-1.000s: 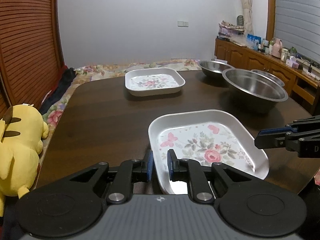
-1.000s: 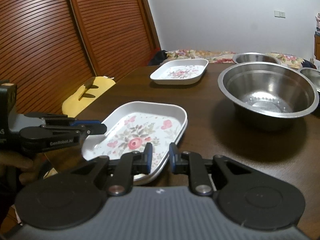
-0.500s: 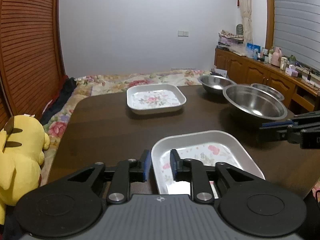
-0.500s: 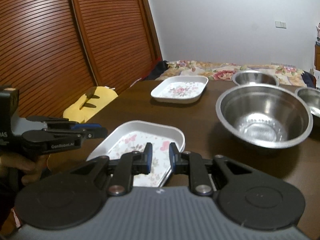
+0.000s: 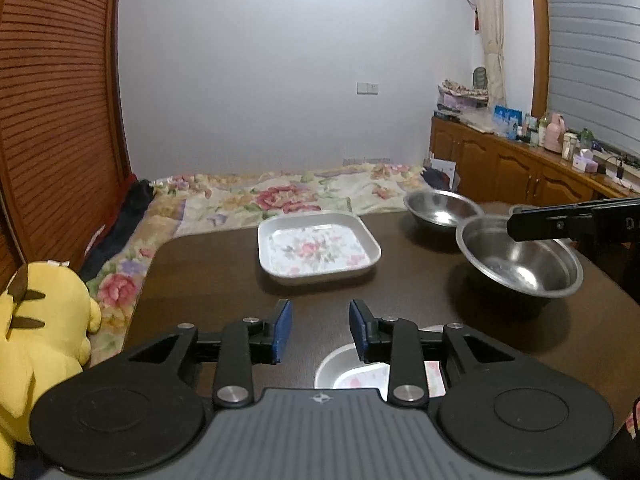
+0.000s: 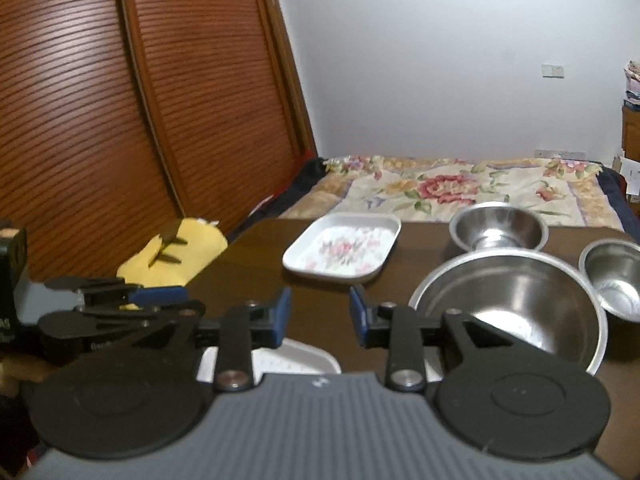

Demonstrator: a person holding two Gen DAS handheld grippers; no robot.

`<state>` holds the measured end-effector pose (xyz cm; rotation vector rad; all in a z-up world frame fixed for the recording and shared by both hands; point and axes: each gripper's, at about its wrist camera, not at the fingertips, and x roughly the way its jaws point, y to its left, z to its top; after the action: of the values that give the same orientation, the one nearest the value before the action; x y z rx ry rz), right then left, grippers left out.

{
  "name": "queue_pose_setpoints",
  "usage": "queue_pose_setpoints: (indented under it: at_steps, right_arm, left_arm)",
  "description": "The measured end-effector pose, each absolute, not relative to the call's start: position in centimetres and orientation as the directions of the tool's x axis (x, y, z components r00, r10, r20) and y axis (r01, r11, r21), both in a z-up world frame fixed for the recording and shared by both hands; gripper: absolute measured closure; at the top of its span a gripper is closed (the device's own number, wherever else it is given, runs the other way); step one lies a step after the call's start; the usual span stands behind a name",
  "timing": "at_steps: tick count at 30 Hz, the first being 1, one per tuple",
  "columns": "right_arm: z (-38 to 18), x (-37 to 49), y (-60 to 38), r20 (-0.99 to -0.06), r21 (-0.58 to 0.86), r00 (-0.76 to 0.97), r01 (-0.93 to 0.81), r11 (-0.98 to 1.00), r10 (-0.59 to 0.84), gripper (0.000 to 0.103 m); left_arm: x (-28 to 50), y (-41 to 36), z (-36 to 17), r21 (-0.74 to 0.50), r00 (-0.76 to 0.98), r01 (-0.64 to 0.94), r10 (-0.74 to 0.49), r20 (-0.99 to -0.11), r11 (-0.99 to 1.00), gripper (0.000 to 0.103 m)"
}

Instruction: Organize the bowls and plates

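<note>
A: Taking the large stainless-steel bowl (image 5: 520, 266) as our mark, where does the dark brown wooden tabletop (image 5: 208, 280) end?

B: Its far edge runs behind the bowl, against a bed with a floral blanket (image 5: 288, 196). Its rounded far corner lies well to the left of the bowl, and beyond that edge sits a yellow plush toy (image 5: 40, 332).

A: And free surface?

B: A broad bare stretch lies left of the bowl and toward the cameras, between it and the left edge.

A: Where are the plates?

B: A white rectangular plate with a floral print (image 5: 318, 248) rests flat to the left of the bowl, slightly farther back, apart from it. In the right wrist view (image 6: 342, 252) its long axis slants from the near left toward the far right. A second white floral plate (image 5: 352, 372) lies nearer than the bowl, mostly hidden under the claws, so I cannot tell how it points.

A: Other bowls?

B: A medium steel bowl (image 6: 498, 228) stands just behind the large one, and a small steel bowl (image 6: 614, 280) just to its right, all upright.

A: The claws?

B: The left claw (image 5: 319, 330) has its jaws opening, nothing between the blue pads. The right claw (image 6: 318, 316) likewise has its jaws opening and holds nothing; the near plate's rim shows below it.
</note>
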<state>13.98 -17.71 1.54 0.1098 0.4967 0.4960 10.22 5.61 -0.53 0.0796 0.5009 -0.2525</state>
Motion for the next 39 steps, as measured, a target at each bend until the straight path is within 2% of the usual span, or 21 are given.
queue_pose_setpoints:
  at_steps: [7,12,15,20,24,34,39]
  right_arm:
    - [3.1,15.8,-17.8,-0.425,0.175,0.783,-0.421,0.890,0.454,0.069]
    - [3.4,17.4,-17.2,-0.440,0.164,0.778,-0.420,0.892,0.447,0.063]
    - [3.1,18.5,-16.5,-0.463,0.142,0.763,-0.439,0.887,0.452,0.061]
    - [2.2,21.4,-14.8,-0.516,0.109,0.729,-0.465,0.879,0.450,0.052]
    - [1.2,23.9,-13.6,-0.564,0.092,0.705,-0.465,0.881,0.430,0.052]
    - [-0.5,30.3,-12.4,-0.662,0.148,0.632,-0.416,0.897,0.402,0.052]
    - [-1.5,32.4,-12.1,-0.697,0.135,0.608,-0.409,0.902,0.380,0.052]
  left_arm:
    - [11.9,5.9,0.9,0.018,0.863,0.247,-0.212,-0.458,0.969,0.063]
    - [13.6,6.4,1.1,0.026,0.869,0.245,-0.208,-0.448,0.969,0.052]
    - [15.4,6.8,0.4,0.038,0.865,0.245,-0.201,-0.461,0.969,0.052]
    - [18.6,7.2,-0.9,0.035,0.853,0.246,-0.199,-0.482,0.969,0.052]
    - [21.2,7.1,-1.6,0.040,0.837,0.265,-0.209,-0.506,0.964,0.052]
    - [27.2,8.0,-3.5,-0.002,0.793,0.262,-0.217,-0.569,0.965,0.052]
    - [29.0,8.3,-4.3,-0.017,0.776,0.256,-0.216,-0.593,0.966,0.058]
